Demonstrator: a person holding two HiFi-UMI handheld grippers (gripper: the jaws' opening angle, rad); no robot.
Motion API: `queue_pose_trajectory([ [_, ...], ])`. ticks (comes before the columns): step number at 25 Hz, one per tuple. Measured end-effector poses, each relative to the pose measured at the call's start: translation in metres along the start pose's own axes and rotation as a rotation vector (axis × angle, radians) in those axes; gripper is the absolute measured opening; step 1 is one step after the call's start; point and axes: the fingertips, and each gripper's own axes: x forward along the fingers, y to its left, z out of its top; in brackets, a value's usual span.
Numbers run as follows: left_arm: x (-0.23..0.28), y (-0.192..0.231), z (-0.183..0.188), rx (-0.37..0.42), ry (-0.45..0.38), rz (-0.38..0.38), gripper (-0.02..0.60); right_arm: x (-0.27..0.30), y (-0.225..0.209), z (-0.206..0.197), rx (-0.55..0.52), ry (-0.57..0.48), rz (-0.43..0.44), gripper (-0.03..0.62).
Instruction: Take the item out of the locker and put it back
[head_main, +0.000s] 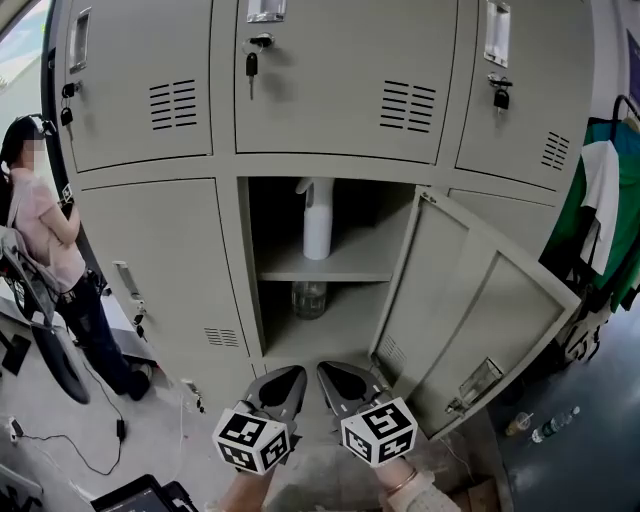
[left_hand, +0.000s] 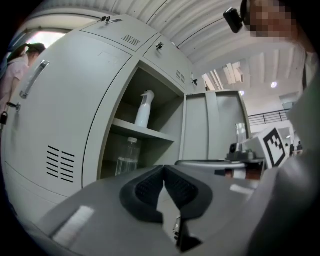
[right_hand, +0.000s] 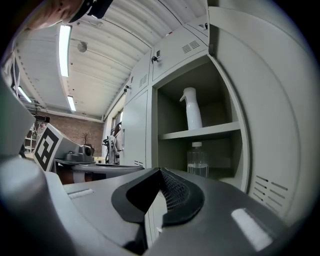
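Observation:
The open locker (head_main: 258, 250) has a shelf (head_main: 352, 270) across its middle. A white spray bottle (head_main: 317, 222) (left_hand: 144, 109) (right_hand: 192, 110) stands upright on that shelf. Under it, on the locker floor, stands a clear plastic bottle (head_main: 309, 298) (left_hand: 127, 156) (right_hand: 198, 161). My left gripper (head_main: 294, 373) (left_hand: 164, 168) and right gripper (head_main: 326, 368) (right_hand: 160, 170) hang side by side in front of the opening, low and apart from both bottles. Both are shut with nothing between the pads.
The locker door (head_main: 470, 300) swings out to the right, close to my right gripper. A person (head_main: 45, 220) stands at the left by the lockers. Green and white clothes (head_main: 605, 210) hang at the right. Small bottles (head_main: 545, 425) and cables (head_main: 70, 440) lie on the floor.

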Motion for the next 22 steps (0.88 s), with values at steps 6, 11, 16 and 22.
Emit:
queue_pose_trajectory([
  [6,0.016,0.019,0.001,-0.001,0.018,-0.022,0.007,0.023,-0.011,0.002,0.011,0.003,-0.025,-0.005],
  [11,0.025,0.026,0.001,-0.002,0.038,-0.067,0.007,0.04,-0.022,0.005,0.031,0.005,-0.063,-0.005],
  [16,0.033,0.036,0.0,-0.001,0.043,-0.095,0.007,0.054,-0.031,0.001,0.041,0.005,-0.092,-0.005],
  [22,0.04,0.043,-0.008,0.01,0.064,-0.136,0.006,0.067,-0.037,0.002,0.041,-0.006,-0.121,-0.005],
])
